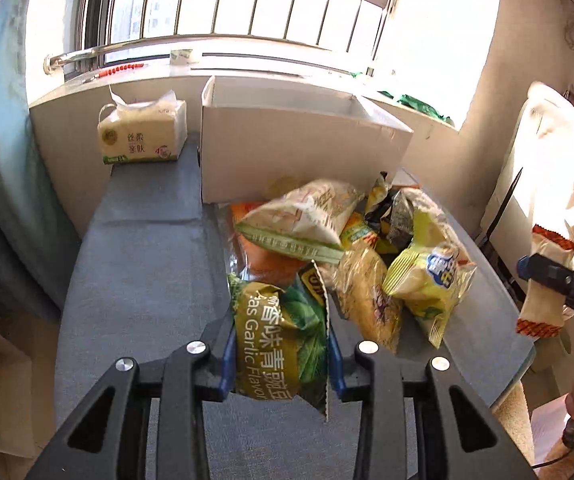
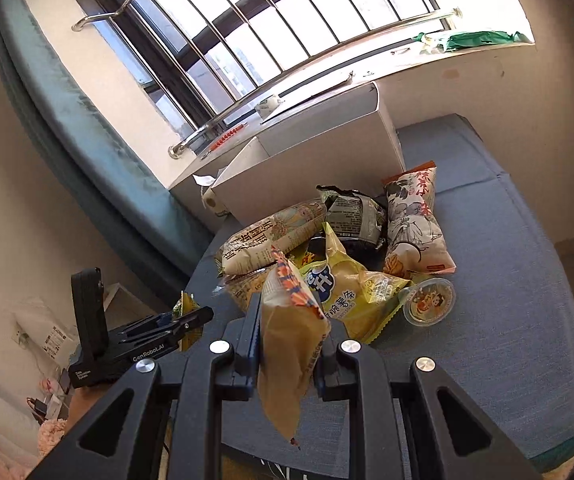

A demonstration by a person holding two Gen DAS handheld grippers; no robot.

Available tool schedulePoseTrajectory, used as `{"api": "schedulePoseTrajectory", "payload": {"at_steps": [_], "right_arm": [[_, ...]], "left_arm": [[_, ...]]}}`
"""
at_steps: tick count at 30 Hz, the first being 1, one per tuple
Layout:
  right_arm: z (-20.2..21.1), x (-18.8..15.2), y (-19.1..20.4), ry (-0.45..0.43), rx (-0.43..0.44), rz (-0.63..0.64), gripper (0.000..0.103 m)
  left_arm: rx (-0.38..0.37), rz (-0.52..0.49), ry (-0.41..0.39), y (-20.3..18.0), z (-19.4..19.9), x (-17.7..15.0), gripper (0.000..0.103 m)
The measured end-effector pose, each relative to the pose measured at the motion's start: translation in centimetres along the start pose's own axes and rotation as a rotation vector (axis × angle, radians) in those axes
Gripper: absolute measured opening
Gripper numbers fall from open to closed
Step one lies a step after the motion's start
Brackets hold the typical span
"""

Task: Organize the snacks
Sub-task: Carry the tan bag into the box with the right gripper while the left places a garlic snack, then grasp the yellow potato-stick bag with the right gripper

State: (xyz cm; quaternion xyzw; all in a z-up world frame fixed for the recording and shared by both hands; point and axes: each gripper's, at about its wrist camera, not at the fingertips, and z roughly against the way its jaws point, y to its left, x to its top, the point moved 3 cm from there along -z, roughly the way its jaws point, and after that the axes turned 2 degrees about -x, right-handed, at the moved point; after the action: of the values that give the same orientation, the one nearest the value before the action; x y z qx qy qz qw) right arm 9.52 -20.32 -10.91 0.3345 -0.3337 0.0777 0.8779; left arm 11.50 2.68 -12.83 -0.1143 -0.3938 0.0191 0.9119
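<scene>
Green foil garlic-pea packet (image 1: 281, 344) pinched in the left gripper (image 1: 281, 360), orange-trimmed beige packet (image 2: 287, 344) clamped in the right gripper (image 2: 289, 356), both seemingly bound for the white cardboard box (image 1: 299, 152).

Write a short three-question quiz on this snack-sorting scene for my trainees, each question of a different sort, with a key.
1. True or false: the left gripper holds a green snack bag.
2. What does the right gripper hold? A) a beige packet with orange-edged ends B) a jelly cup C) nothing
3. Fill in: behind the snack pile stands an open white cardboard ____.

Key: 1 true. 2 A, the beige packet; the jelly cup lies on the grey table. 3 box.
</scene>
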Motion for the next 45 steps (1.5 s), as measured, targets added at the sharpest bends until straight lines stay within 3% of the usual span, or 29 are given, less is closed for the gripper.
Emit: {"api": "schedulePoseTrajectory", "payload": {"at_steps": [4,7,10,13,15,19,24,26,27,28,29,30,35,39,42,45], "right_arm": [[-1.6,3.5,1.0,-0.006,0.045,0.017,0.022],[-3.1,7.9,1.8,-0.029,0.049,0.034,0.022],[-5.5,13.1,2.3,-0.037,-0.008,0.063,0.022],[-8.6,17.9,2.5,-0.031,-0.075,0.103,0.022],[-10.9,20.6,1.8,-0.002,-0.135,0.119,0.022],[-15.0,24.0,-0.3,0.048,-0.234,0.137,0.022],[-17.7,25.5,-2.5,0.106,-0.282,0.153,0.022],[-17.8,25.8,-3.0,0.093,-0.293,0.153,0.023],[-17.8,25.9,-3.2,0.084,-0.287,0.143,0.027],[-17.8,26.0,-3.4,0.084,-0.282,0.125,0.061],[-17.8,25.9,-3.7,0.085,-0.284,0.111,0.103],[-17.6,25.9,-3.7,0.075,-0.279,0.112,0.102],[-16.4,25.9,-3.7,0.031,-0.301,0.116,0.103],[-15.1,25.6,-3.5,0.015,-0.283,0.086,0.103],[-13.7,25.2,-2.9,-0.010,-0.293,0.104,0.103],[-11.7,24.8,-1.9,-0.048,-0.286,0.126,0.103]], "left_arm": [[-0.035,-0.020,-0.103,-0.8,1.9,5.3,0.039],[-0.035,-0.018,-0.148,-1.0,1.7,9.9,0.039],[-0.080,-0.003,-0.160,-1.0,0.6,14.9,0.039],[-0.001,-0.033,-0.170,-0.7,-1.6,19.4,0.039],[-0.008,-0.014,-0.144,-0.2,-3.8,21.7,0.039],[0.046,0.006,-0.082,1.1,-8.7,23.8,0.039],[0.094,0.038,-0.024,2.9,-13.1,24.1,0.039],[0.081,0.029,0.006,3.0,-14.1,23.8,0.044],[0.083,0.029,0.023,2.9,-14.4,23.5,0.048],[0.098,0.028,0.031,2.9,-14.5,23.2,0.067],[0.105,0.024,0.026,2.9,-14.4,23.1,0.095],[0.104,0.017,0.019,2.8,-14.2,22.9,0.103],[0.136,-0.051,-0.022,1.9,-12.8,22.9,0.103],[0.146,-0.037,-0.046,2.0,-10.7,23.2,0.103],[0.167,-0.065,-0.058,1.5,-8.5,23.1,0.103],[0.193,-0.120,-0.119,0.6,-5.0,22.8,0.103]]}}
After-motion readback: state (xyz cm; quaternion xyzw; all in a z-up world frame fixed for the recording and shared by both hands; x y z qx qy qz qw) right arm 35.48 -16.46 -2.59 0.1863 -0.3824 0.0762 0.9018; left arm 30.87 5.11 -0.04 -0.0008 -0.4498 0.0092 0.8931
